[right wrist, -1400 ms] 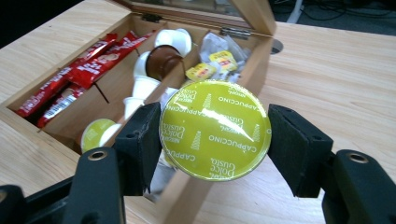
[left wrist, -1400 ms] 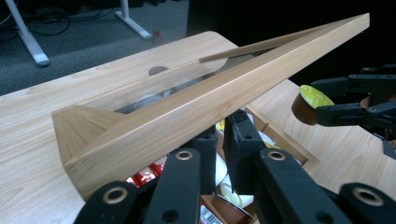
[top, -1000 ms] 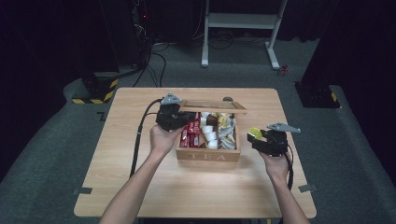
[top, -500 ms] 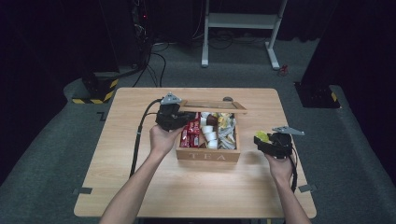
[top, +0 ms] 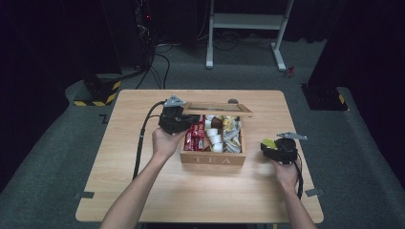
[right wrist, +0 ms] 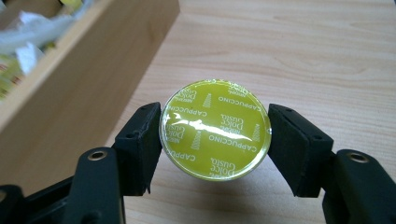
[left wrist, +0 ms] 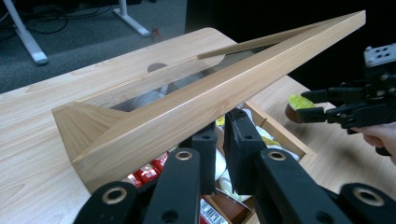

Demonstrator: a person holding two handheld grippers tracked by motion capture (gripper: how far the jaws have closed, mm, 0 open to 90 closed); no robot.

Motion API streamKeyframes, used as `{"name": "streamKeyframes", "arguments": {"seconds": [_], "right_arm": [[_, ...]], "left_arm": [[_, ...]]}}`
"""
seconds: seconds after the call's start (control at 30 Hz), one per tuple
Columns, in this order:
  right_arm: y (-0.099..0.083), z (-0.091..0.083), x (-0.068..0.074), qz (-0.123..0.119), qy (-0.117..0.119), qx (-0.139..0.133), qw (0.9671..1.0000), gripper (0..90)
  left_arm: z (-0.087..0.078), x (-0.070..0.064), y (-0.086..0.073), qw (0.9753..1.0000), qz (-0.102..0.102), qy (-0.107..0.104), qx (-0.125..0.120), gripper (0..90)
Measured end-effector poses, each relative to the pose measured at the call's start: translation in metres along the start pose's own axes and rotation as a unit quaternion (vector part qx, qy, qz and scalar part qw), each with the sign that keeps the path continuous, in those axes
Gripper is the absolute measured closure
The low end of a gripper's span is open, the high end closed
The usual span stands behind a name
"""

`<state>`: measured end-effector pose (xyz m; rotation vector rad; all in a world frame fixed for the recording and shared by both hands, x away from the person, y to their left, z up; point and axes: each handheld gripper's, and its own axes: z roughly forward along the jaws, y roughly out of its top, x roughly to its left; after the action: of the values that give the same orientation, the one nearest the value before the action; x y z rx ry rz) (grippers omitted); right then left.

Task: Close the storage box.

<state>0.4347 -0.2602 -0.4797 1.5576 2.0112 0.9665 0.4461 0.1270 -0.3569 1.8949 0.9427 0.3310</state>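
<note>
keeping the left gripper (left wrist: 219, 154) clamped on the tea box lid (left wrist: 210, 100), lower the capsule (right wrist: 215, 128) gripped by the right gripper (right wrist: 212, 154) flat beside the tea box (top: 212, 157).

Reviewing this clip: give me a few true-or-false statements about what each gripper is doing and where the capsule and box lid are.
1. The right gripper is shut on a yellow-green capsule. True.
2. The capsule is inside the tea box. False: it is held over the table, to the right of the box.
3. The left gripper holds the box lid raised. True.
4. The tea box is empty. False: it holds red packets and white cups.
</note>
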Motion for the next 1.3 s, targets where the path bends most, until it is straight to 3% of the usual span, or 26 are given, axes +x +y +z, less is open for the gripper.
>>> {"name": "streamKeyframes", "arguments": {"seconds": [0.73, 1.03, 1.3], "right_arm": [[-0.002, 0.016, 0.015, -0.025, 0.016, 0.029, 0.9991, 36.2], [-0.002, 0.012, 0.014, -0.031, 0.029, 0.011, 0.999, 32.6], [-0.01, -0.002, 0.006, -0.008, 0.039, -0.023, 0.9989, 34.7]], "left_arm": [[-0.001, 0.002, 0.001, 1.0, -0.002, -0.002, 0.002, 82.9], [-0.001, 0.003, 0.002, 1.0, -0.001, -0.003, 0.003, 82.2], [0.0, 0.003, 0.002, 1.0, 0.0, -0.003, 0.002, 82.0]]}}
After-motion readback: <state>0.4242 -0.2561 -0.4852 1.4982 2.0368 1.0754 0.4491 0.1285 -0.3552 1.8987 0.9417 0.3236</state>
